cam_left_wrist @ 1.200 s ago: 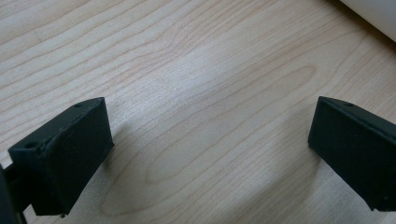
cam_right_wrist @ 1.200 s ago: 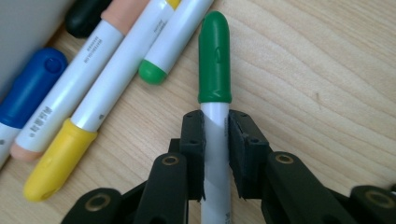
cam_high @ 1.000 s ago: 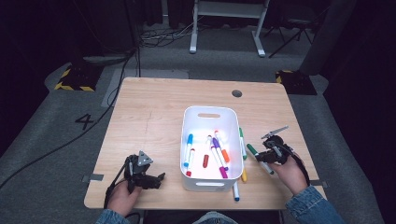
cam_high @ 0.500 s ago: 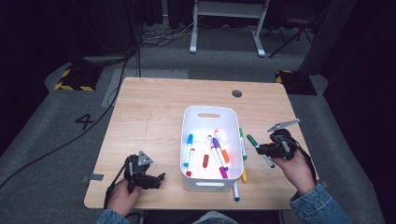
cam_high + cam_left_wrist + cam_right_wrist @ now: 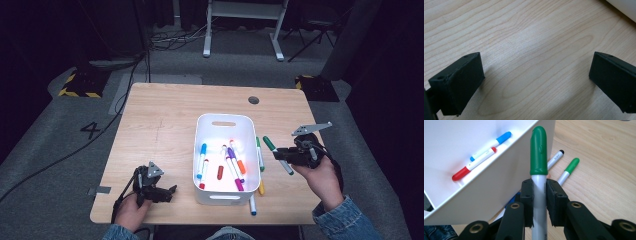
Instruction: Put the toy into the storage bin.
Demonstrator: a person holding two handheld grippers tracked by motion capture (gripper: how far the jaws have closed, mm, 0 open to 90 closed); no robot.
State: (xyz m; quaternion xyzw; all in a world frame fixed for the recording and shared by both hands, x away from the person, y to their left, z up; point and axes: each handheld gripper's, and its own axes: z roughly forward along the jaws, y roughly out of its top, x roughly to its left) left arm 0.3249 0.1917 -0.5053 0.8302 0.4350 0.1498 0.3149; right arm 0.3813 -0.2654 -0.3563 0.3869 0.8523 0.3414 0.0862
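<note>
A white bin [image 5: 223,122] stands on the wooden table [image 5: 165,125] with several markers in it, among them a blue one [image 5: 496,141] and a red one [image 5: 474,163]. To the right of the bin, my right gripper [image 5: 281,154] is lifted off the table and shut on a green-capped marker [image 5: 269,143]. In the right gripper view its pads [image 5: 527,195] pinch the white barrel just below the green cap [image 5: 539,152]. My left gripper [image 5: 170,192] rests low at the table's front left, its jaws wide apart over bare wood [image 5: 536,72], nothing between them.
Loose markers lie on the table along the bin's right side: a green one [image 5: 259,150], a yellow one [image 5: 261,186] and a blue one [image 5: 253,206]. The right gripper view shows a green marker [image 5: 570,168] and a black-tipped one [image 5: 555,157]. A round grommet [image 5: 253,100] sits near the far edge.
My right gripper has risen from the table beside the bin, carrying the green-capped marker up with it. The left gripper has stayed where it was.
</note>
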